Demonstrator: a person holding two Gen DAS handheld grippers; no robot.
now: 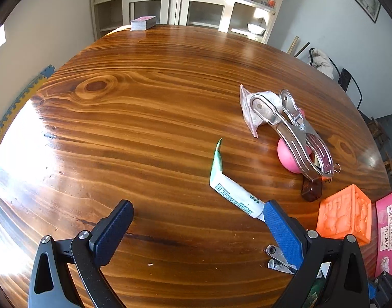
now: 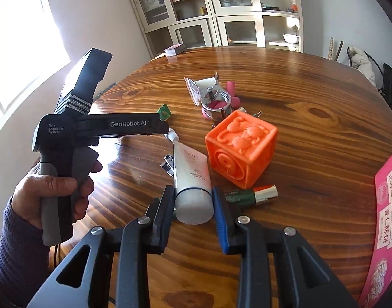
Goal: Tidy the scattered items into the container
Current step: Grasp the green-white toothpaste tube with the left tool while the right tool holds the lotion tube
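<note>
My right gripper [image 2: 193, 206] is shut on the wide cap end of a white cosmetic tube [image 2: 192, 169], whose narrow tip points away over the table. My left gripper [image 1: 198, 231] stands open low above the wood, with nothing between its fingers. A bent green-and-white tube [image 1: 230, 192] lies just ahead, its near end hidden behind the right finger [image 1: 280, 225]. The other scattered items are an orange relief cube [image 2: 242, 148], a green lipstick [image 2: 252, 195], a nail clipper [image 1: 278, 256], a pink ball [image 1: 289, 160], metal tongs [image 1: 293, 128] and a clear plastic bag [image 1: 248, 105]. A pink printed box [image 2: 385, 218] sits at the right edge.
A person's hand [image 2: 54, 187] in a dark sleeve holds the left gripper's handle at the left of the right wrist view. A small brown block [image 1: 311, 190] lies by the ball. A card deck [image 1: 143, 22] rests at the far edge of the round wooden table [image 1: 144, 118]. Cabinets [image 1: 185, 2] stand behind.
</note>
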